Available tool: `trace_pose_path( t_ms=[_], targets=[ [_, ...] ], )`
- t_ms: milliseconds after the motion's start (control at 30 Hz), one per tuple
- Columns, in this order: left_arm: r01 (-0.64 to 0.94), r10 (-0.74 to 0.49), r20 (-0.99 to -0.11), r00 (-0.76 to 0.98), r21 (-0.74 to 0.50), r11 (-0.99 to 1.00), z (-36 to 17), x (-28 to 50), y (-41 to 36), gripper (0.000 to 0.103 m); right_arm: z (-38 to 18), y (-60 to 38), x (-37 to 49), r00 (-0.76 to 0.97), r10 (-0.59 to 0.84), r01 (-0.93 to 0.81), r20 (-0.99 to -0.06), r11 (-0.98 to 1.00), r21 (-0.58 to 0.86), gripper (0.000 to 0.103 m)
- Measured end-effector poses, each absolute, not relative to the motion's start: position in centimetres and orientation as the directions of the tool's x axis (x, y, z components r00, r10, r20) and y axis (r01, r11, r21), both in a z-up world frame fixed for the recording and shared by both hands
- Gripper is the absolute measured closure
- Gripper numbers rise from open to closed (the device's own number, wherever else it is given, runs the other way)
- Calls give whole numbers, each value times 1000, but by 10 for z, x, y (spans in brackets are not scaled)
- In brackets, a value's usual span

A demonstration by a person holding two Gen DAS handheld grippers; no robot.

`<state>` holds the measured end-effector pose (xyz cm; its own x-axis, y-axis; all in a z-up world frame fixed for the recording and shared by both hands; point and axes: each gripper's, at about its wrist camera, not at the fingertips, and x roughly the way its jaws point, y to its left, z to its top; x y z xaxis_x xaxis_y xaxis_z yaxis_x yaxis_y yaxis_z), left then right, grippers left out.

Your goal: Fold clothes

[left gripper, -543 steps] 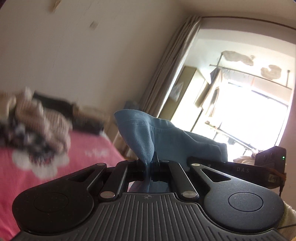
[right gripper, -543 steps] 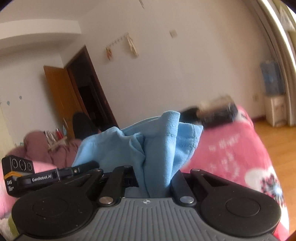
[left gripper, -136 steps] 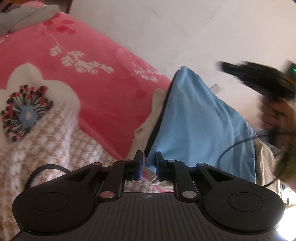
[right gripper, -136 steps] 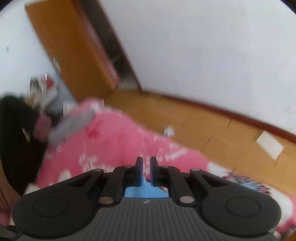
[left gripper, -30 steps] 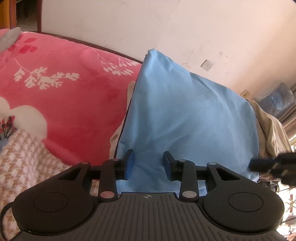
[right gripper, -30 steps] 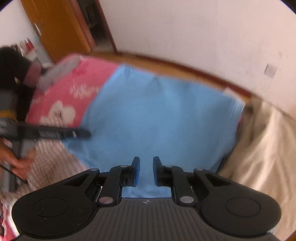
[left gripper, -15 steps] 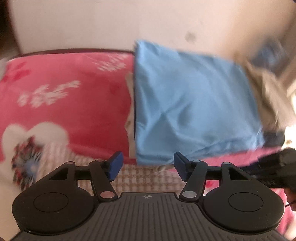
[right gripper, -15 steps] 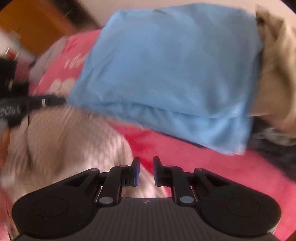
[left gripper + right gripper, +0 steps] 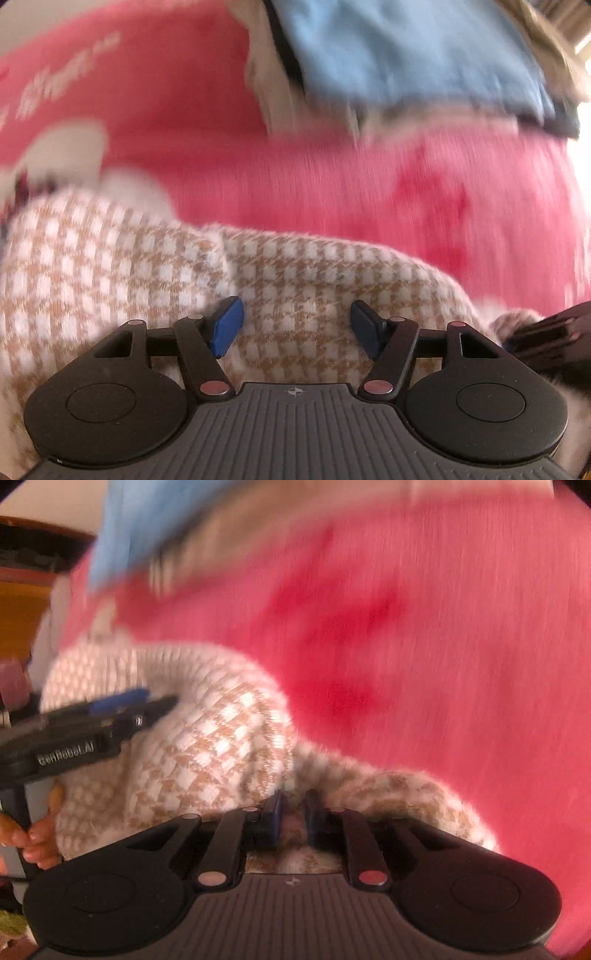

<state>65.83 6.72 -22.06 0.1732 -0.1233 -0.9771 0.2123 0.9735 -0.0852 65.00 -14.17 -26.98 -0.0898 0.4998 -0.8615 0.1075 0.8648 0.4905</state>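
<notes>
A fluffy beige-and-white houndstooth knit garment (image 9: 147, 266) lies crumpled on the pink blanket (image 9: 332, 177). My left gripper (image 9: 294, 326) hovers right over it, jaws spread wide, nothing between the blue pads (image 9: 226, 325). My right gripper (image 9: 294, 814) is pushed into the same knit garment (image 9: 221, 746); its jaws stand narrow with a fold of the knit pinched in the gap. The left gripper (image 9: 122, 707) also shows in the right wrist view, held by a hand (image 9: 33, 840). A folded light blue garment (image 9: 406, 48) lies farther back on the bed.
The blue garment rests on a stack of beige and dark clothes (image 9: 269, 85) at the far side of the bed. An orange-brown door (image 9: 18, 613) stands at the left. The pink blanket (image 9: 443, 646) stretches between the stack and the knit garment. Both views are blurred by motion.
Both grippers have dropped from the folded blue garment down onto the houndstooth knit. The left jaws have opened wider. The right fingertips now sit buried in the knit.
</notes>
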Motion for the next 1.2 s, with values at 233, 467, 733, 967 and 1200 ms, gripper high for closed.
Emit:
trace_pose_path(
  t_ms=[233, 467, 733, 967, 1200],
  targets=[
    [252, -53, -992, 113, -23, 968, -217, 615, 66, 38, -281, -132, 609, -142, 529, 137, -837, 848, 512, 88],
    [155, 44, -978, 204, 76, 985, -175, 621, 55, 37, -257, -190, 626, 7, 561, 128, -828, 820, 557, 72],
    [23, -85, -847, 525, -86, 996, -115, 631, 18, 23, -202, -212, 639, 322, 395, -228, -860, 914, 335, 62],
    [-77, -27, -763, 646, -100, 992, -114, 613, -33, 4, -164, -220, 634, 523, 235, -150, -819, 972, 182, 60],
    [-76, -8, -731, 683, -82, 994, -93, 568, -64, 0, -132, -238, 566, 568, 84, -27, -819, 996, 84, 59]
  ],
)
